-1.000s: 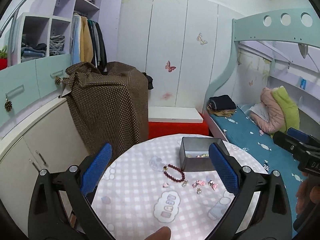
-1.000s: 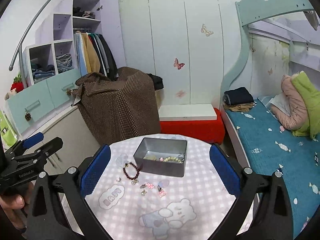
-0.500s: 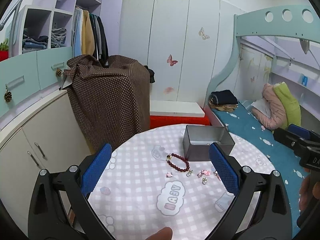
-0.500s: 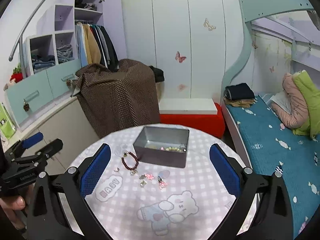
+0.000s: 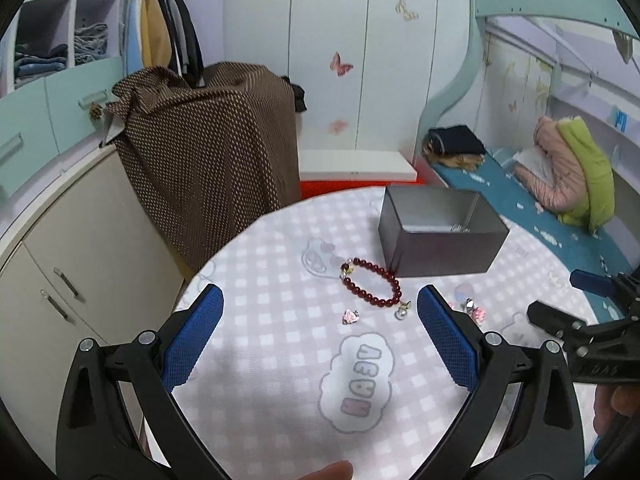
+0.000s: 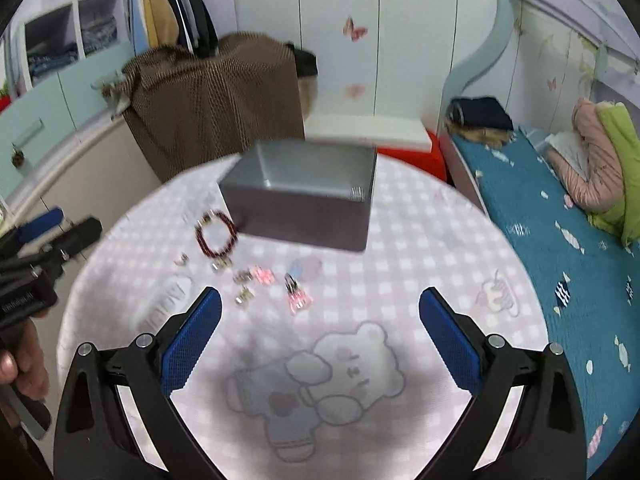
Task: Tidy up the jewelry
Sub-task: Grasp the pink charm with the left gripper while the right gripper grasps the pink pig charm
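A grey metal box (image 5: 440,236) stands on a round table with a pink checked cloth (image 5: 280,360); it also shows in the right wrist view (image 6: 304,196). A dark red bead bracelet (image 5: 372,288) lies just left of the box, also in the right wrist view (image 6: 214,236). Small pink and silver earrings (image 6: 260,276) lie scattered in front of it, one (image 5: 351,316) near the bracelet. My left gripper (image 5: 320,336) is open and empty above the cloth, short of the bracelet. My right gripper (image 6: 320,332) is open and empty, short of the earrings.
A brown dotted cloth (image 5: 208,132) covers furniture behind the table. Cabinets (image 5: 60,240) stand at the left. A bed with a teal sheet (image 6: 560,220) runs along the right. A red and white bench (image 5: 356,168) sits behind the table.
Both grippers have moved down and forward toward the table; the box, bracelet and earrings now look larger and closer. The jaws stay open.
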The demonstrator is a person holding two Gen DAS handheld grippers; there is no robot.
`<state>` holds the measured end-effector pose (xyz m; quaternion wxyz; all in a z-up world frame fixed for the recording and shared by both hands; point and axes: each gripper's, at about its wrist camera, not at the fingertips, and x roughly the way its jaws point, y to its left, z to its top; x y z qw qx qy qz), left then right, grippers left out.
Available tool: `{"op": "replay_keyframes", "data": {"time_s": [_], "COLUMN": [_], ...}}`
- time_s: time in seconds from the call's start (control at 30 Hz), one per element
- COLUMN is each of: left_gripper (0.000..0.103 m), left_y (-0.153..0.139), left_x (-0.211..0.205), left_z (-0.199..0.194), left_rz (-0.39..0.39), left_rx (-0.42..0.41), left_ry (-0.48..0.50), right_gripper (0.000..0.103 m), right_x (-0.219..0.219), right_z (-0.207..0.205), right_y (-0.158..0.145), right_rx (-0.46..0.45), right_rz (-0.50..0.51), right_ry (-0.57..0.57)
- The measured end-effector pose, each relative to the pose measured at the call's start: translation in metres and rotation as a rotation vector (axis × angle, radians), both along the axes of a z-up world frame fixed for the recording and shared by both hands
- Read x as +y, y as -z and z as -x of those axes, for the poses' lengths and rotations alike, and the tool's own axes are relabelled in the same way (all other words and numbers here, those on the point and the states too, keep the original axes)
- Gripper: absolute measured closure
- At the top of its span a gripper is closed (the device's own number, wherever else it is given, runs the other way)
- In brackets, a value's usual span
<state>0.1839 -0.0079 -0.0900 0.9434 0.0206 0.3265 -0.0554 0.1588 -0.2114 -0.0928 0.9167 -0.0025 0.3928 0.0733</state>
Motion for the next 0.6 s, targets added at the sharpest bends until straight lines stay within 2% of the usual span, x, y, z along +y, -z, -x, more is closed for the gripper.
{"op": "replay_keyframes", "data": {"time_s": [0.1,0.3,0.47,0.53,0.6], "left_gripper": [0.005,0.006,0.006,0.006,0.006], "left_y": [0.014,0.042,0.056,0.060,0.064], "left_x": [-0.004,-0.007,-0.004,-0.005,-0.006], "left_z": [-0.013,-0.037,-0.057,-0.064,-0.069], "left_rz": [-0.017,-0.047,-0.052,-0.049,-0.051], "left_rx": [0.049,0.137,0.183,0.198,0.213], "left_ry": [0.009,0.028,0.026,0.032,0.037], "right_gripper": [0.010,0.033,0.040,0.049,0.053], "right_x": [0.004,0.005,0.011,0.013,0.015], "right_z": [-0.009,-0.031,-0.043,-0.047,-0.049], "right_y": [0.012,0.036,0.045,0.048,0.053], "right_rx": [0.046,0.126,0.152,0.159,0.165], "right_rz": [0.010,0.003,-0.003,0.004,0.009], "right_ry": [-0.020,-0.053,-0.093,-0.101,-0.114]}}
